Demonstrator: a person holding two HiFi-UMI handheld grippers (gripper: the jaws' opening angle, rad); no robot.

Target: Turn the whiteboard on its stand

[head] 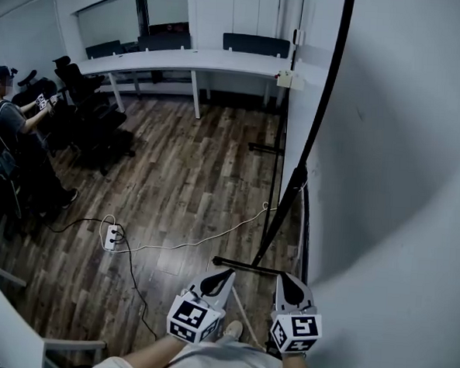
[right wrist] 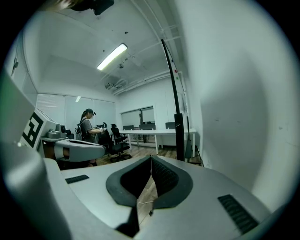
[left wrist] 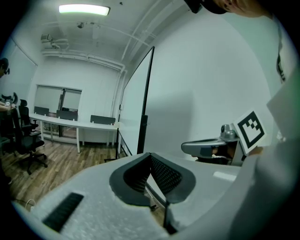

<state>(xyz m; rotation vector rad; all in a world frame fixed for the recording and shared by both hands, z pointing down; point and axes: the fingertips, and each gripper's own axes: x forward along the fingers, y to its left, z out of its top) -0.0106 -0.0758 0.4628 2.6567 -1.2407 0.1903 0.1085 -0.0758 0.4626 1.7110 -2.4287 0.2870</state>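
The whiteboard (head: 403,151) fills the right of the head view as a big white sheet, its black edge rail (head: 322,107) slanting down to the stand's floor bar (head: 244,263). My left gripper (head: 227,274) and right gripper (head: 284,277) are side by side at the bottom, just short of that bar. Both are shut with nothing between the jaws and touch nothing. In the left gripper view the shut left gripper (left wrist: 150,154) points at the board's edge rail (left wrist: 147,93). In the right gripper view the shut right gripper (right wrist: 151,157) has the rail (right wrist: 174,93) ahead and the board face (right wrist: 243,117) to its right.
A power strip (head: 112,236) and its cables lie on the wood floor to the left. A person (head: 8,127) sits at far left beside black office chairs (head: 95,109). A long white desk (head: 183,60) runs along the back wall.
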